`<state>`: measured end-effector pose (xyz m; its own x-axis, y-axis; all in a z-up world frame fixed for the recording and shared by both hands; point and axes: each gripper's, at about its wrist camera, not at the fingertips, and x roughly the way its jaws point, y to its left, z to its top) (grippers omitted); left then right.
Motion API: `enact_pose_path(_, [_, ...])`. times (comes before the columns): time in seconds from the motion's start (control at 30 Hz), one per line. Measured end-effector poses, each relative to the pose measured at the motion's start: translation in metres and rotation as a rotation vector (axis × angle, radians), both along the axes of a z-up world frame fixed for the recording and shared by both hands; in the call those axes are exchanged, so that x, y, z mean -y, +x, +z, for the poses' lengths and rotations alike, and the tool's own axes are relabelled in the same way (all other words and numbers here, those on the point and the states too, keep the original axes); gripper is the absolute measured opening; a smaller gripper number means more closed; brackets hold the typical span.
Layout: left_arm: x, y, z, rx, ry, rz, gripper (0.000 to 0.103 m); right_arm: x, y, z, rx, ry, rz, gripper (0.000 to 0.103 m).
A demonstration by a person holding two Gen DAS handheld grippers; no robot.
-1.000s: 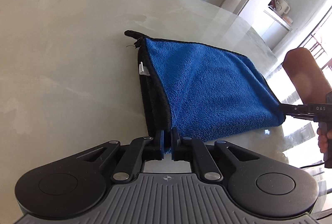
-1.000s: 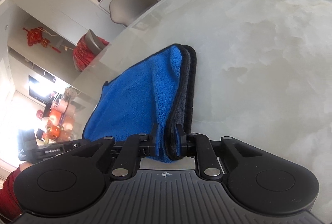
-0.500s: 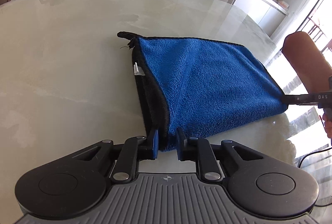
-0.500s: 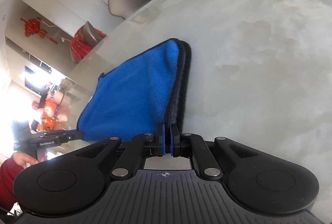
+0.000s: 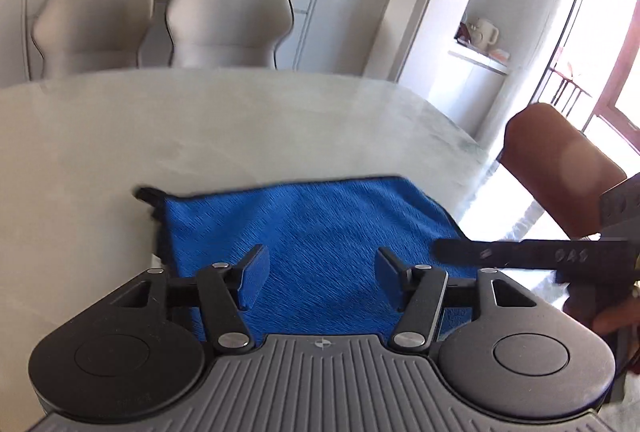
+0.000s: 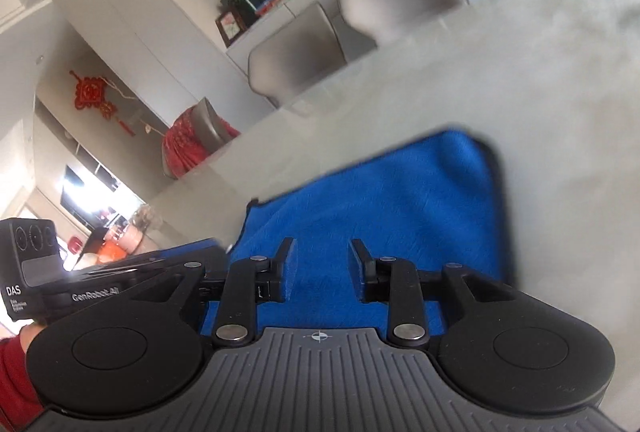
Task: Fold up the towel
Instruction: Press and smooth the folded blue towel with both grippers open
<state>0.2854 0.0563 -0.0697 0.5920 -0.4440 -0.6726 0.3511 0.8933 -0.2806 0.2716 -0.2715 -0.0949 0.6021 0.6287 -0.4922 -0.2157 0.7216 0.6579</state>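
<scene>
From my left claw I see both fingers spread wide apart with nothing between them. Just ahead of and beneath them lies the folded blue microfibre towel with dark edging, flat on the pale, glossy, marble-look surface. A small dark corner tab sticks out at the towel's far left corner. To the right of this claw, a dark finger of my right claw reaches in over the towel's right edge; I cannot tell whether it touches the cloth.

From my right claw the fingers also stand parted, though less widely, and hold nothing. The towel spreads ahead of and under them, its dark-trimmed edge running along the right side, with bare surface further right. The black body of the left claw sits to the left, close beside the towel's left edge.

Beyond the surface, ahead of both claws, stand two grey upholstered chairs against a white cabinet. The views are blurred, so fine folds in the cloth are hard to make out.
</scene>
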Motion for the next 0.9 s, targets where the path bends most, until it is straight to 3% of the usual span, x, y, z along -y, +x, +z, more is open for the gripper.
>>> enact_pose_path(0.07, [-0.006,-0.002,-0.014,-0.049,0.005,0.024,0.061,0.003,-0.003,-0.008,-0.008,-0.006,-0.005,0.029])
enact_pose_path(0.3, [-0.055,-0.029,-0.019,-0.018,0.030,0.104,0.055,0.067,-0.018,-0.013,0.010,-0.006,-0.199,0.024])
enact_pose_path(0.4, [-0.062,-0.029,-0.006,0.020,0.008,0.159,0.060,0.061,-0.014,0.002,0.064,-0.074,-0.205,0.042])
enact_pose_path(0.5, [-0.051,-0.017,0.007,0.106,-0.065,0.127,0.071,0.032,0.003,0.009,0.123,-0.067,-0.161,0.044])
enact_pose_path(0.67, [-0.006,0.022,-0.005,0.088,-0.014,0.061,0.072,-0.003,0.034,0.000,0.119,-0.068,-0.098,0.044])
enact_pose_path(0.73, [-0.004,0.031,-0.016,0.036,-0.014,0.077,0.072,-0.001,0.047,-0.006,0.108,-0.080,-0.106,0.044])
enact_pose_path(0.9, [-0.024,0.025,-0.024,0.041,0.055,0.071,0.069,0.040,0.057,-0.005,0.112,-0.145,-0.224,0.040])
